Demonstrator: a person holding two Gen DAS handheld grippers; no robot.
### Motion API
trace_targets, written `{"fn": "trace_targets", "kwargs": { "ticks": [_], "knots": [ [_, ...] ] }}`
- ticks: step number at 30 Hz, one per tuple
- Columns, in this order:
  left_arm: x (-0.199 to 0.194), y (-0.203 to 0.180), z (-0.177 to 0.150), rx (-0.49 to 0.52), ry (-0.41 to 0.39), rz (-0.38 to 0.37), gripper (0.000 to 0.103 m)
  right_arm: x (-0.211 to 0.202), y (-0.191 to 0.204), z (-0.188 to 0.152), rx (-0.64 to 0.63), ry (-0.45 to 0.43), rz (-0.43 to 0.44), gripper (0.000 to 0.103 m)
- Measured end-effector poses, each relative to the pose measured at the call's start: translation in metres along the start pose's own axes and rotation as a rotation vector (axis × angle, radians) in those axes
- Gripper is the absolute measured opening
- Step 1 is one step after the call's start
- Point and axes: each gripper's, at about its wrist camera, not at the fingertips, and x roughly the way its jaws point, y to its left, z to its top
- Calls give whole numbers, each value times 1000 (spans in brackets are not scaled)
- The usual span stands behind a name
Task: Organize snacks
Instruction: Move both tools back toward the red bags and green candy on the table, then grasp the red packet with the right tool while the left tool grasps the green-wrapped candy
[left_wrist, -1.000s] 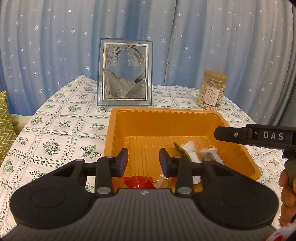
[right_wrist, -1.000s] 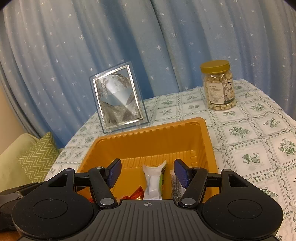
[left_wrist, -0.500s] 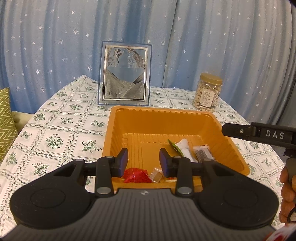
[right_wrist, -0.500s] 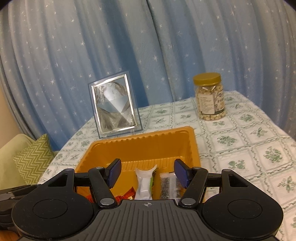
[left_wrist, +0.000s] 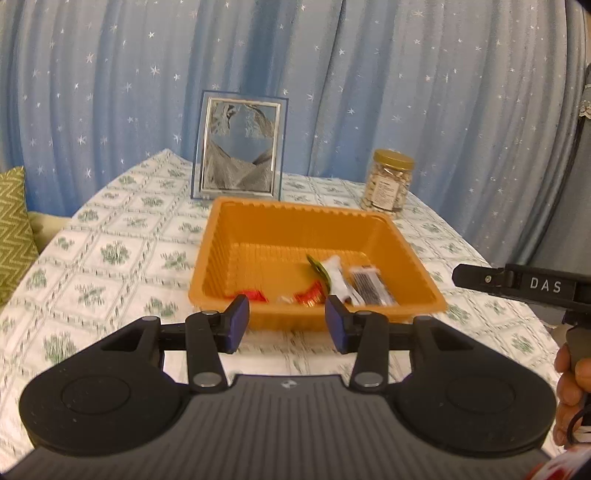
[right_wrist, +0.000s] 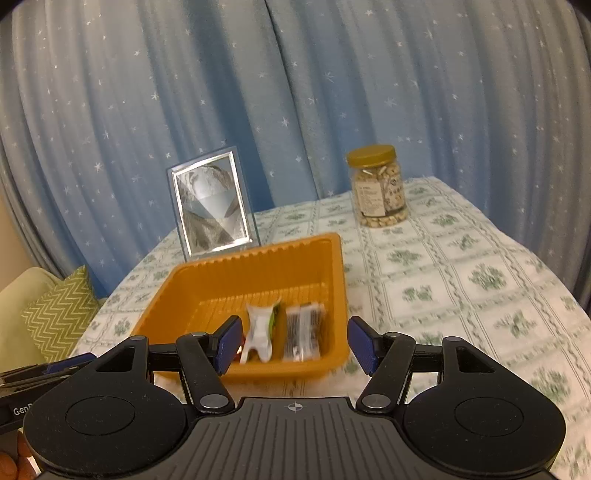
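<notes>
Both your grippers have drawn back from the ribbed orange plastic tray (left_wrist: 413, 258), which now sits ahead of the fingertips. Your left gripper (left_wrist: 287, 325) has just been opening, nothing between its jaws; your right gripper (right_wrist: 293, 341) stands apart and empty. Wrapped snacks (left_wrist: 364, 286) lie along the tray's near side.
</notes>
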Motion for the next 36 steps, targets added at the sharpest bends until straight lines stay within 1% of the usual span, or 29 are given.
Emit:
{"fn": "trace_targets", "kwargs": {
  "ticks": [2,6,11,15,19,23,29,33,36],
  "knots": [
    [-10,-2,-7,2,1,-1,43,-10,0,-7,-1,5,0,63],
    [-24,-6,-23,-2,27,-8,44,-26,2,-21,-10,17,-7,63],
    [-36,-12,-42,-5,81,4,46,-37,4,-39,-29,48,-6,63],
    [-45,-15,-55,-17,120,25,52,-46,4,-53,-45,69,-8,63],
    [-51,-17,-67,-35,154,36,54,-55,3,-67,-38,92,-6,63],
    [-54,-21,-74,-31,177,34,57,-60,3,-81,-55,122,-21,63],
    [-53,-18,-78,-55,186,43,57,-51,7,-93,-149,157,-37,63],
    [-51,-16,-78,-58,185,52,58,-44,12,-98,-191,172,-9,63],
    [-50,-15,-79,-54,187,56,58,-36,24,-99,-280,169,21,63]
  ]
}}
